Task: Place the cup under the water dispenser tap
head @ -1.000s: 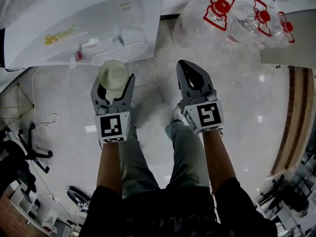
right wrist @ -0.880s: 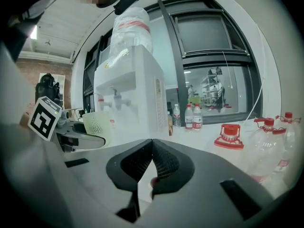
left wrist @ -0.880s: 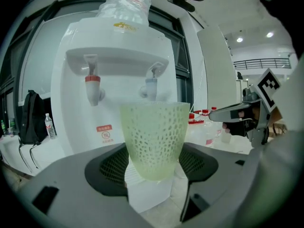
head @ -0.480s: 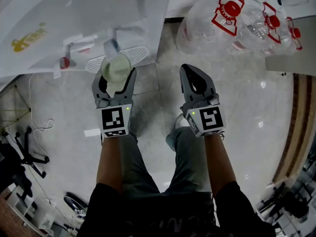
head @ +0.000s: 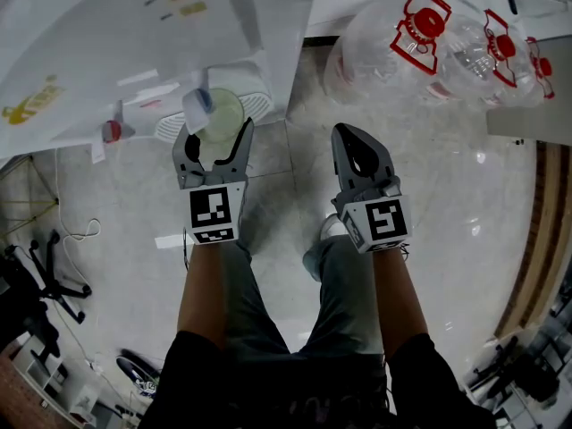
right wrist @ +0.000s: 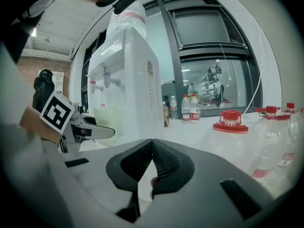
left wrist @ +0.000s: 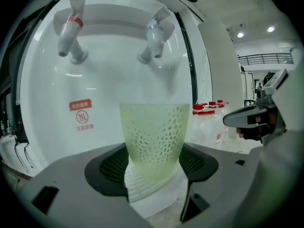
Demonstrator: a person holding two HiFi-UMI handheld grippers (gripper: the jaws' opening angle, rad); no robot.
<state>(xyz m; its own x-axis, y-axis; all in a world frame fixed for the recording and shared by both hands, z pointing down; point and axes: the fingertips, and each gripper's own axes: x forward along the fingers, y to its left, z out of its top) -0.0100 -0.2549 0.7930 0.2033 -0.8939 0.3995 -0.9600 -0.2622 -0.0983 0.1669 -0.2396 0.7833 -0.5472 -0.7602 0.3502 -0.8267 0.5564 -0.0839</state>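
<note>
A pale green perforated cup (head: 220, 113) is upright between the pads of my left gripper (head: 217, 130), which is shut on it. In the left gripper view the cup (left wrist: 154, 134) stands in front of the white water dispenser (left wrist: 109, 80), just below and slightly left of the blue tap (left wrist: 155, 33). The red tap (left wrist: 69, 28) is further left. The cup's base is right over the white drip tray grille (left wrist: 142, 186); whether it touches, I cannot tell. My right gripper (head: 347, 134) hangs to the right, shut and empty, its pads (right wrist: 159, 163) pressed together.
The dispenser's front and side panel (head: 134, 43) fill the upper left of the head view. Large clear water bottles with red caps (head: 420, 34) lie on the floor at the upper right. The person's legs and a shoe (head: 332, 226) are below the grippers. Cables (head: 76, 231) trail at left.
Both grippers have sunk and moved closer to the dispenser. The cup has come from in front of the drip tray to over it, under the blue tap.
</note>
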